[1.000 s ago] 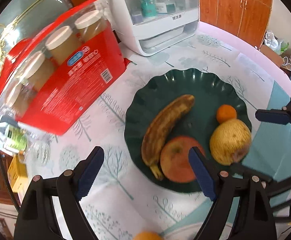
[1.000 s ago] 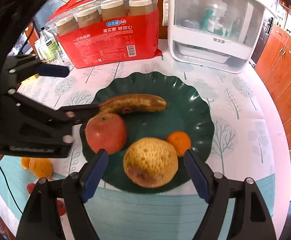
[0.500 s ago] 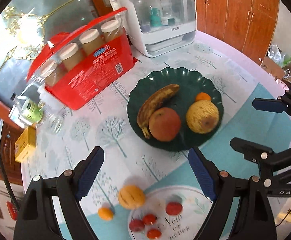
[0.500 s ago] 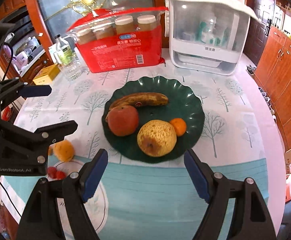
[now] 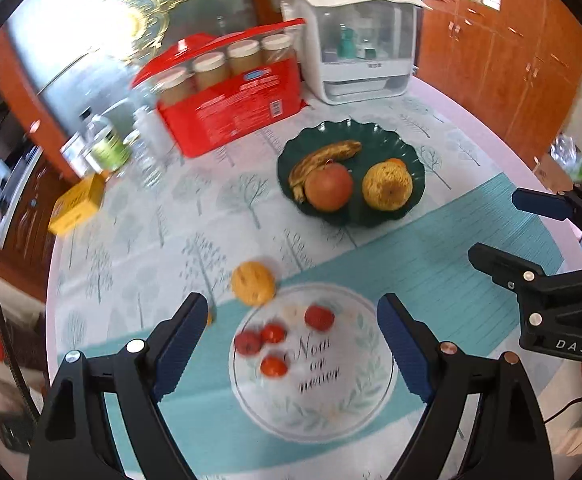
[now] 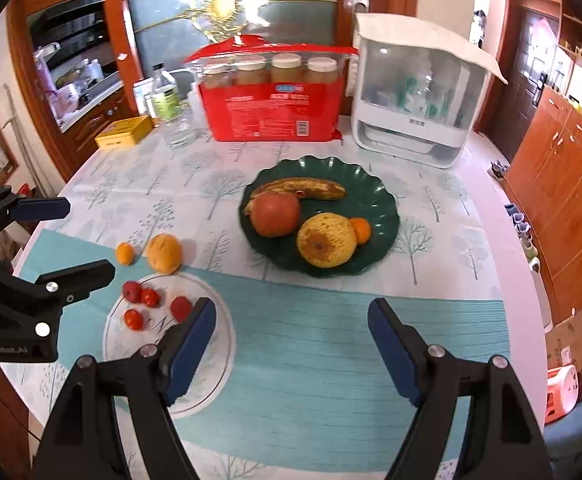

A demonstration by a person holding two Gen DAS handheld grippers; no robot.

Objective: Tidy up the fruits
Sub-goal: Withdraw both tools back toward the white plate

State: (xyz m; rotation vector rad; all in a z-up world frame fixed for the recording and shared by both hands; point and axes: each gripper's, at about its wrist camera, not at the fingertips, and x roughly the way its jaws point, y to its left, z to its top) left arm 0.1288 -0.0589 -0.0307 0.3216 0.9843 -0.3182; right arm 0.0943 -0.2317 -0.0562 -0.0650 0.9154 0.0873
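A dark green scalloped plate [image 6: 379,200] [image 5: 409,148] holds a spotted banana [image 6: 303,189], a red apple [image 6: 275,214], a rough yellow pear [image 6: 326,240] and a small orange [image 6: 361,229]. Nearer, a white printed plate [image 5: 343,412] [image 6: 207,372] carries several small red fruits [image 5: 319,317]. An orange [image 5: 253,283] [image 6: 164,253] and a small kumquat [image 6: 125,253] lie on the cloth beside it. My left gripper [image 5: 291,344] hangs open and empty above the white plate. My right gripper [image 6: 291,344] is open and empty over the teal mat, near the table's front.
At the table's back stand a red pack of jars [image 6: 275,108], a white appliance with a clear hood [image 6: 415,92], bottles [image 6: 165,96] and a yellow box [image 6: 125,131]. Wooden cabinets [image 6: 563,184] line the right. The table edge curves round on both sides.
Both grippers have pulled back and up from the green plate, so the white plate, orange and kumquat came into view. The fruits have not moved. Both grippers stayed open.
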